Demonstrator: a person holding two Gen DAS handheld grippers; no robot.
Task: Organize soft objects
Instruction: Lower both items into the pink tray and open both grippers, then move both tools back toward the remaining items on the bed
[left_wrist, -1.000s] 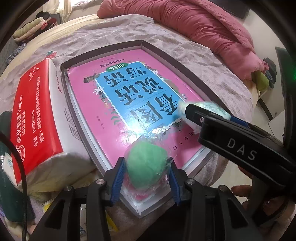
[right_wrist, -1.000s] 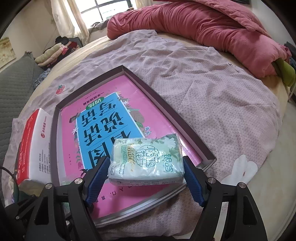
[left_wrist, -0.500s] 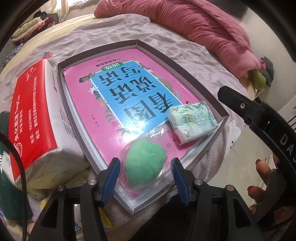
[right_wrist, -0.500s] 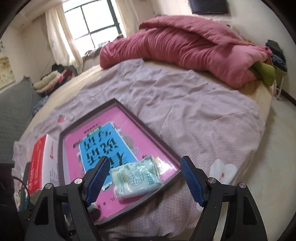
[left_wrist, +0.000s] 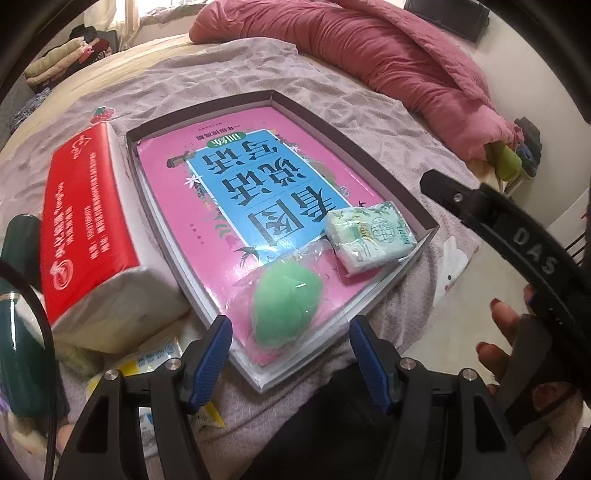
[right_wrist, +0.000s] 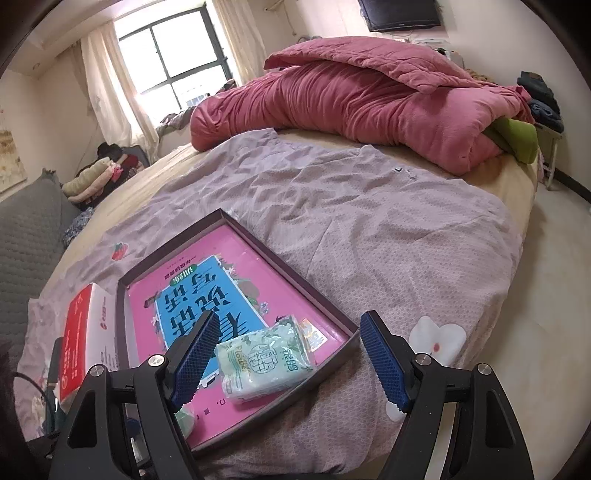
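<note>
A shallow box with dark walls lies on a bed covered by a wrinkled purple sheet. A pink book with a big blue label fills the bottom of the box.

Two soft things lie on the book, at the near end of the box. One is a green soft ball in a clear plastic bag. The other is a small pack of tissues in pale green wrap. The tissue pack sits near the box corner, just beside the ball's bag.

The left tool is low over the near edge of the box. Its blue pads stand on both sides of the green ball, and they do not press on it. The jaws are opening, with the ball lying between them on the book.

The right tool is spread wide and holds nothing. In its own view the tissue pack shows between the pads, but it lies down in the box, apart from them. In the left view a hand holds this tool off to the side of the bed.

A big red and white tissue pack lies beside the box, touching its side wall. A rolled-up pink quilt lies at the far end of the bed.
</note>
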